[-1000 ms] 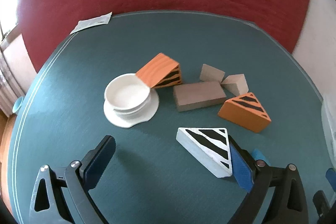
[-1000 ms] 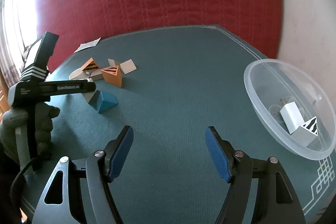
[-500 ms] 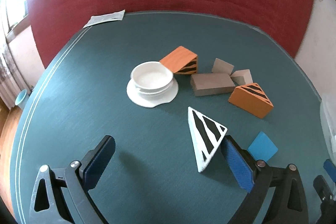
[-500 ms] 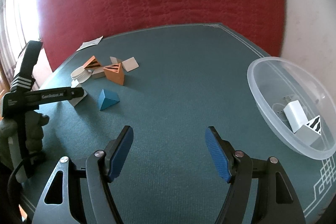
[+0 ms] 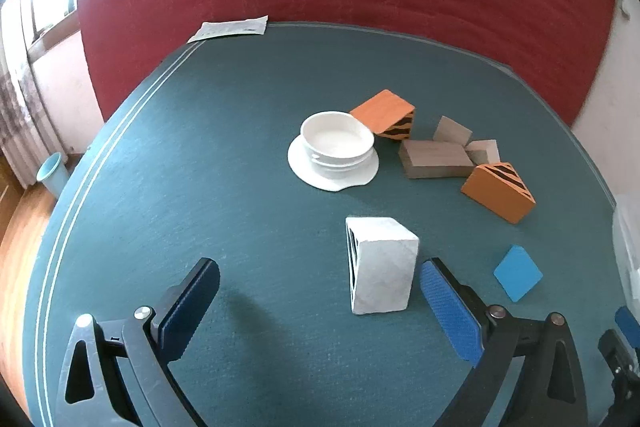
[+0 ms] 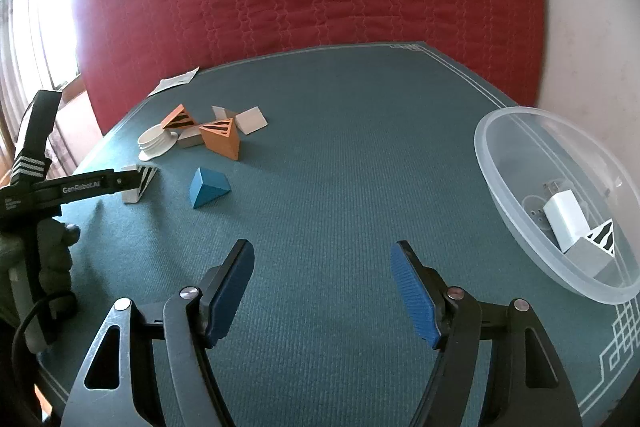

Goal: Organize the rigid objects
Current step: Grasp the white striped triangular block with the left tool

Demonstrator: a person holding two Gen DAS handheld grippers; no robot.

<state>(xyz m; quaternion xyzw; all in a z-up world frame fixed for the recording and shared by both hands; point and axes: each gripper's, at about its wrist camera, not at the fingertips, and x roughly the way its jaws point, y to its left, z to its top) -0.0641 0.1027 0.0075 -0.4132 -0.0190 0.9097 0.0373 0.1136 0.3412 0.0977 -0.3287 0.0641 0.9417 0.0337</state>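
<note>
My left gripper (image 5: 320,301) is open and empty just above the green table. A white wedge block with black stripes (image 5: 380,265) stands on the table close inside its right finger (image 5: 450,311); whether they touch is unclear. It also shows in the right wrist view (image 6: 138,183) behind the left gripper's body. A blue wedge (image 5: 517,271) (image 6: 209,187) lies to the right. Two orange striped wedges (image 5: 498,191) (image 5: 386,115), grey blocks (image 5: 436,159) and a white bowl on a saucer (image 5: 336,143) lie further back. My right gripper (image 6: 322,291) is open and empty.
A clear plastic bowl (image 6: 520,187) at the table's right holds a white block (image 6: 568,217) and a striped grey one (image 6: 596,247). A paper sheet (image 5: 230,27) lies at the far edge. A red quilted backdrop stands behind the table.
The left gripper has pulled back and turned; the white striped wedge has tipped from lying flat onto an end beside the right finger. The right gripper has barely moved.
</note>
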